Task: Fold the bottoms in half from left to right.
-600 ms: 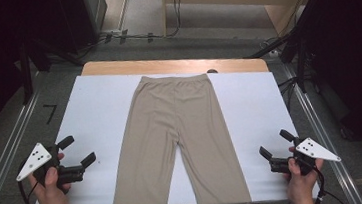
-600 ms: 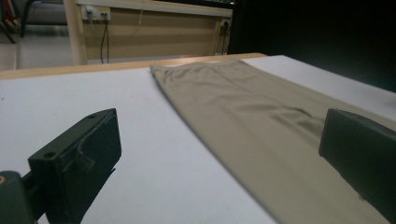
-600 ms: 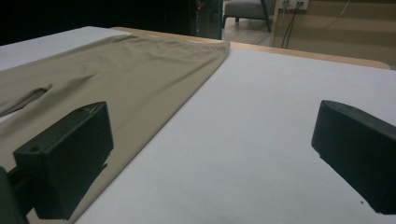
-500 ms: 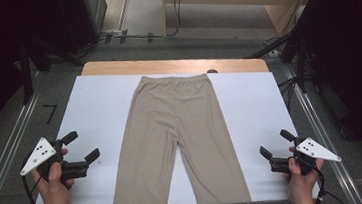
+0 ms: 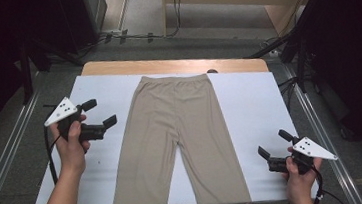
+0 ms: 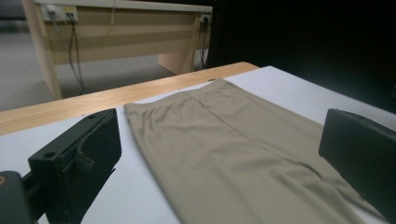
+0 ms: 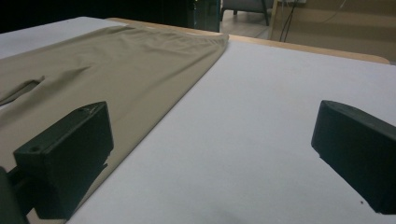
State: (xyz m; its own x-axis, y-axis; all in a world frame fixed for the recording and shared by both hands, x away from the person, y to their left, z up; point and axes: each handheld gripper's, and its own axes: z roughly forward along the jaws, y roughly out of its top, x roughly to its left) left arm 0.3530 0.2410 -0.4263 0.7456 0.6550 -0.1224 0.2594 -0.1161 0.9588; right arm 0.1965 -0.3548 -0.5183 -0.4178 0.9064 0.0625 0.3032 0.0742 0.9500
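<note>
A pair of beige shorts [image 5: 181, 127] lies flat on the white table cover [image 5: 249, 100], waistband at the far side and legs reaching the near edge. My left gripper [image 5: 100, 112] hovers open over the cover just left of the shorts' upper part, jaws pointing at them. In the left gripper view the waistband and left edge of the shorts [image 6: 243, 116] lie ahead of the open left gripper [image 6: 219, 144]. My right gripper [image 5: 272, 142] is open near the front right, apart from the right leg. The right gripper view has the shorts [image 7: 116, 60] at its left, beyond the empty right gripper [image 7: 212, 126].
A strip of bare wooden tabletop [image 5: 165, 66] runs along the far edge. Metal rails [image 5: 4, 164] flank the table on the floor. A wooden desk with hanging cables [image 6: 93, 37] stands beyond. Dark stands [image 5: 300, 60] are at the right.
My left hand has carried its gripper away from the near edge, up along the left side of the shorts. The right gripper has stayed in place. Both stay open.
</note>
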